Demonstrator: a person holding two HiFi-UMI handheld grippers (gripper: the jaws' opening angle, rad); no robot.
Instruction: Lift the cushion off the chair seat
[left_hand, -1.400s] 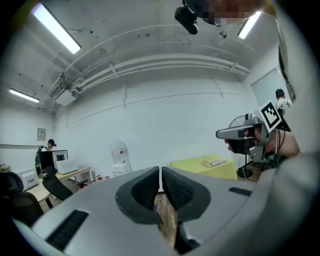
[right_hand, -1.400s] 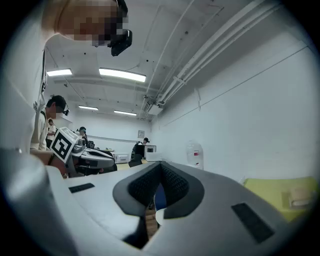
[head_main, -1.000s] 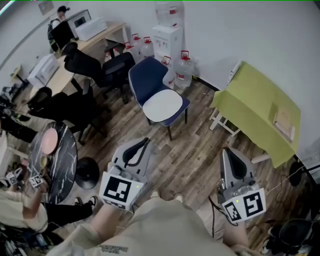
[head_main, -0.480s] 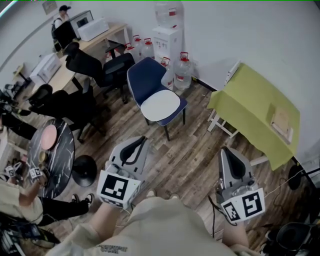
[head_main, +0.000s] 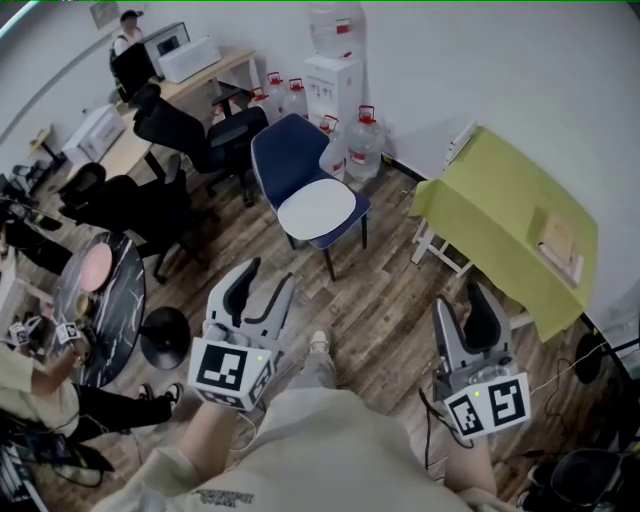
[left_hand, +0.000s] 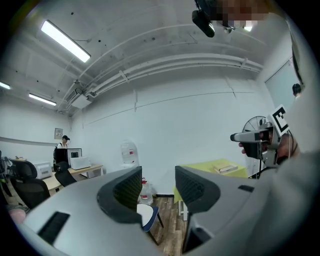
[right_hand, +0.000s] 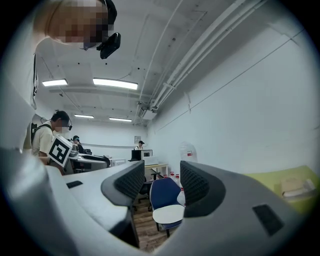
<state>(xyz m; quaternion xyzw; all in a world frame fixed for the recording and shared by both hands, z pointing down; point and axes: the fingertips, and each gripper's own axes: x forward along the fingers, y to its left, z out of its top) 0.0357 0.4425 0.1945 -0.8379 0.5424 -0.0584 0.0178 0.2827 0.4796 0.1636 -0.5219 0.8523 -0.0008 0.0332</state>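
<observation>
On the seat of the blue chair (head_main: 292, 152), out on the wood floor (head_main: 390, 300), the pale cushion (head_main: 316, 209) is lying flat, and it is being touched by neither gripper. The chair is standing well ahead of both grippers, near the white wall, with a water dispenser (head_main: 335, 72) and several water bottles (head_main: 365, 135) just behind it.

The left gripper (head_main: 262, 286) is being held low in the head view, pointed level toward the chair. Its jaws are being opened, and nothing is being gripped between them. In the left gripper view a clear gap is being shown between the two pads, and only a sliver of the distant cushion is being seen through it.

The right gripper (head_main: 466, 318) is being held well apart from the left, near the table draped in a yellow-green cloth (head_main: 505, 210). Its jaws too are being opened, with nothing between the pads. In the right gripper view the far-off chair and cushion are being framed in that gap.

A flat book or box (head_main: 562, 245) is lying on the cloth. To the left a round black table (head_main: 105, 310) and black office chairs (head_main: 195, 135) are being seen, and a person (head_main: 40, 400) is sitting beside the round table
</observation>
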